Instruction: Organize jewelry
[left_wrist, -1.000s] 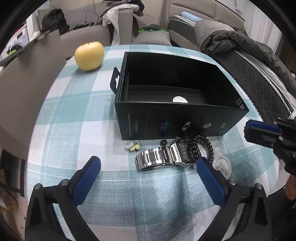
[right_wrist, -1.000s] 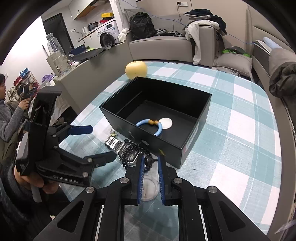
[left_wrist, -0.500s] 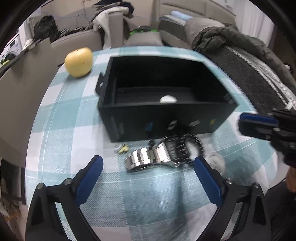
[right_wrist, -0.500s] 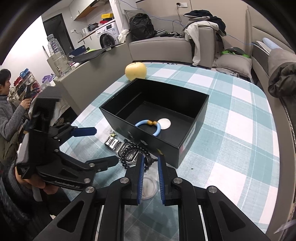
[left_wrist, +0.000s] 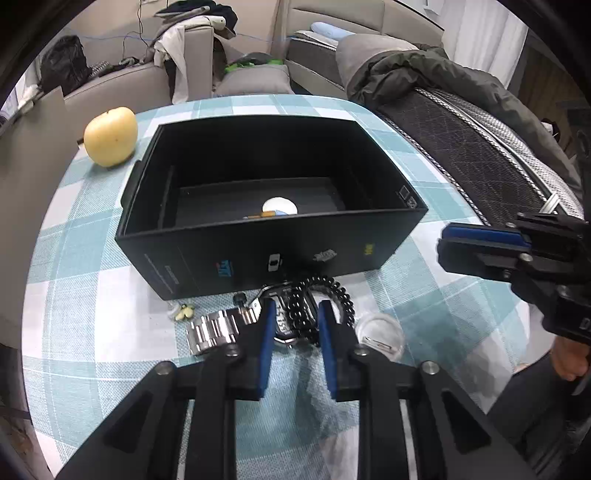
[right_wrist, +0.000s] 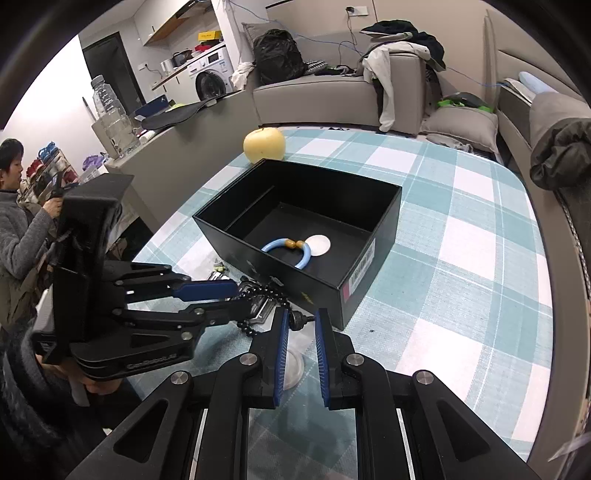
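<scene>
Grippers, two. Left gripper (left_wrist: 295, 314): blue-padded fingers drawn in on either side of the watch and bead strand, pads at or just beside them; whether they actually press cannot be told. Right gripper (right_wrist: 299, 321): fingers narrowly apart, nothing between them, tips near the box corner; a small dark knobbed piece (right_wrist: 296, 319) lies on the cloth just past the tips.

Wristwatch (left_wrist: 236, 325), one: steel link band, digital face, lying flat on the checked tablecloth (left_wrist: 92, 295) just in front of the box.

Bead bracelet (left_wrist: 332, 291), one: black beads, looped over the watch face end, touching it.

Clear round lid or dish (left_wrist: 380, 332), one: just right of the beads, a small pale bar inside.

Small yellowish-white pieces (left_wrist: 183, 313), one cluster: left of the watch band, near the box front; the number of pieces cannot be told.

Black box (left_wrist: 258, 254), one: open-topped, rectangular, printed marks on its front wall. Contents: one blue bangle (right_wrist: 291, 251) with gold-coloured ends, one white disc (right_wrist: 319, 243) touching it, both on the floor of the box.

Yellow apple (left_wrist: 110, 136), one: on the cloth beyond the box's far left corner, apart from it.

Sofa (right_wrist: 332, 92) beyond the table, clothing heaped on it. Person (right_wrist: 14, 221), one, standing at far left in the right wrist view.
</scene>
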